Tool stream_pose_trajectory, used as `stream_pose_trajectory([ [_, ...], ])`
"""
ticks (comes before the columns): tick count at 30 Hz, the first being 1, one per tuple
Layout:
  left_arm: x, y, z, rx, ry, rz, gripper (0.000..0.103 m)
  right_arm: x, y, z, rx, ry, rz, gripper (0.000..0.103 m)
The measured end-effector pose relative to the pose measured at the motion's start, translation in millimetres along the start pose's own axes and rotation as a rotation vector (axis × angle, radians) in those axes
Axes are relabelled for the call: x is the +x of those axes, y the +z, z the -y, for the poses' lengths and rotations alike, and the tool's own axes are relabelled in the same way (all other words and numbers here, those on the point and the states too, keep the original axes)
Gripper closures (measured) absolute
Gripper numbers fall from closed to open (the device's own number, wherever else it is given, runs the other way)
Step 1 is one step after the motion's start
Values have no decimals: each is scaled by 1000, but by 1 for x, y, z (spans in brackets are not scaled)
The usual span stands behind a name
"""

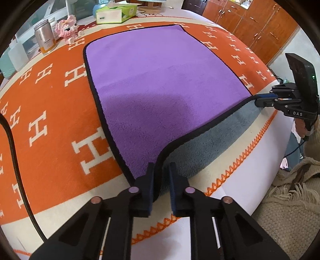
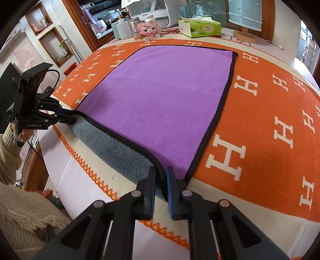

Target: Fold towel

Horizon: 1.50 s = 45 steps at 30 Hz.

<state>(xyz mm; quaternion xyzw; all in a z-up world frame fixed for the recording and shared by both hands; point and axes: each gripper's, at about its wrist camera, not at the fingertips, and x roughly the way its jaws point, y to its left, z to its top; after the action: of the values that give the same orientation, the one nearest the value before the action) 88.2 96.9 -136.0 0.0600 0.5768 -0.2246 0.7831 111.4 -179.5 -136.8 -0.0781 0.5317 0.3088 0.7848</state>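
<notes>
A purple towel with a black hem and a grey underside lies flat on an orange blanket with white H letters. My left gripper is shut on the towel's near left corner. My right gripper is shut on the near right corner. The near edge is lifted between them, so the grey underside shows. The right gripper also shows in the left wrist view, and the left gripper in the right wrist view. The towel also shows in the right wrist view.
At the table's far side stand a green tissue box, a metal jar, white bottles and a pink brick figure. A lamp base stands far right. The near table edge is close. Wooden cabinets stand beyond.
</notes>
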Motion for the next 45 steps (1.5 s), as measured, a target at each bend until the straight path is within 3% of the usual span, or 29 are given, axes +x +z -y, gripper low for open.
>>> stream_pose_trajectory([
  [8, -9, 5, 7, -11, 101, 36, 98, -7, 0, -6, 1, -51, 35, 98],
  [14, -31, 27, 6, -26, 197, 110, 98, -22, 14, -13, -7, -135, 105, 98],
  [19, -46, 57, 2, -22, 310, 191, 98, -35, 45, -10, 14, -218, 180, 98],
  [25, -36, 103, -22, -70, 416, 225, 98, -35, 101, 3, 49, -307, 258, 98],
  [36, -5, 179, -64, -190, 511, 253, 98, 5, 178, 38, 120, -440, 259, 98],
  [45, 32, 213, -82, -228, 553, 220, 98, 41, 210, 75, 214, -450, 210, 98],
])
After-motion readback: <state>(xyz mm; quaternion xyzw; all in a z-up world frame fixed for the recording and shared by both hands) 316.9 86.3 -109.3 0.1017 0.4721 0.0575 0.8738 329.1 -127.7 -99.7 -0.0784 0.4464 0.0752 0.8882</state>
